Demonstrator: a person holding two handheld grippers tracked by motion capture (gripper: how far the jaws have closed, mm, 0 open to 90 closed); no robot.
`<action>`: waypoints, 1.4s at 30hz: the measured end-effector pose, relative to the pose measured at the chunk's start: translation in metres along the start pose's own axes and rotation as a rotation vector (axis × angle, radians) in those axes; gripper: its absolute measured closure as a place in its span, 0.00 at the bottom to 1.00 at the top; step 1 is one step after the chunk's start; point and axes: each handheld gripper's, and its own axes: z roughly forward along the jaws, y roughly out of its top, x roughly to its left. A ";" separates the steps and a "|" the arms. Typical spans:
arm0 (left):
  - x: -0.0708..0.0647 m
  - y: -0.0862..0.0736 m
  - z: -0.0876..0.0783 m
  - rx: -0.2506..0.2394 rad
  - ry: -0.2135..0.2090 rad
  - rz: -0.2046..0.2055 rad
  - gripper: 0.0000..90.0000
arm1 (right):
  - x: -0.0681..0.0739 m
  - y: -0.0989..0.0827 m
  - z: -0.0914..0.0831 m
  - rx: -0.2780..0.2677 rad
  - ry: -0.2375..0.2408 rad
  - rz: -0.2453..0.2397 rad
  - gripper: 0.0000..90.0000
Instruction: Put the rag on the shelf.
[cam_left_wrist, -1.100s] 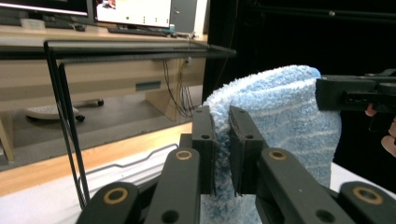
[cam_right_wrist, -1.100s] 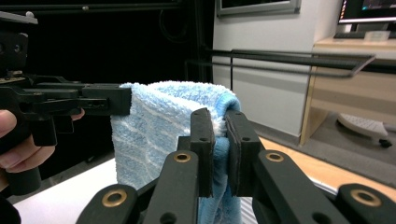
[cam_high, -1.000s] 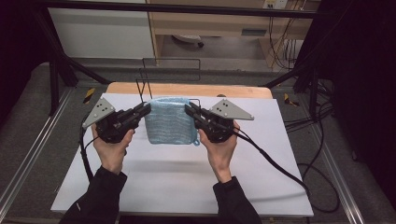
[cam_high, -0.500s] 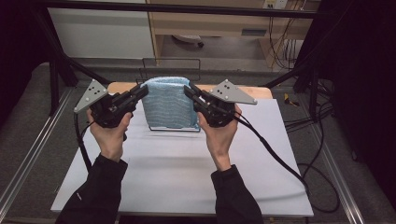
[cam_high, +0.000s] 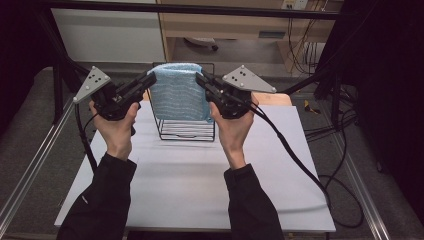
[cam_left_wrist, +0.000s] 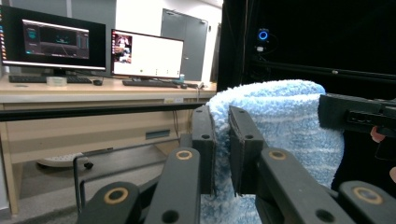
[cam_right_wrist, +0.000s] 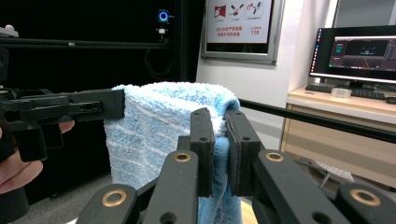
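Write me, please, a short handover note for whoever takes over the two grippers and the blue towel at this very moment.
Left gripper: shut on the left top edge of the blue towel.
Right gripper: shut on the right top edge of the same towel.
Towel: folded, held up in the air between both grippers, hanging above the black wire rack at the far side of the white table.
Done: towel gripped at both sides and off the table.
Left: probably to lay it over the rack's top bar and release; not yet done.
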 end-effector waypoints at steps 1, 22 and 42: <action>0.000 0.002 0.001 -0.003 0.002 0.003 0.91 | -0.001 0.002 0.001 -0.003 0.000 -0.003 0.92; 0.009 0.039 0.028 -0.069 0.008 -0.005 0.91 | -0.021 0.042 0.022 -0.064 -0.021 -0.022 0.92; 0.026 0.057 0.053 -0.096 0.041 -0.021 0.91 | -0.039 0.060 0.050 -0.096 -0.035 -0.033 0.92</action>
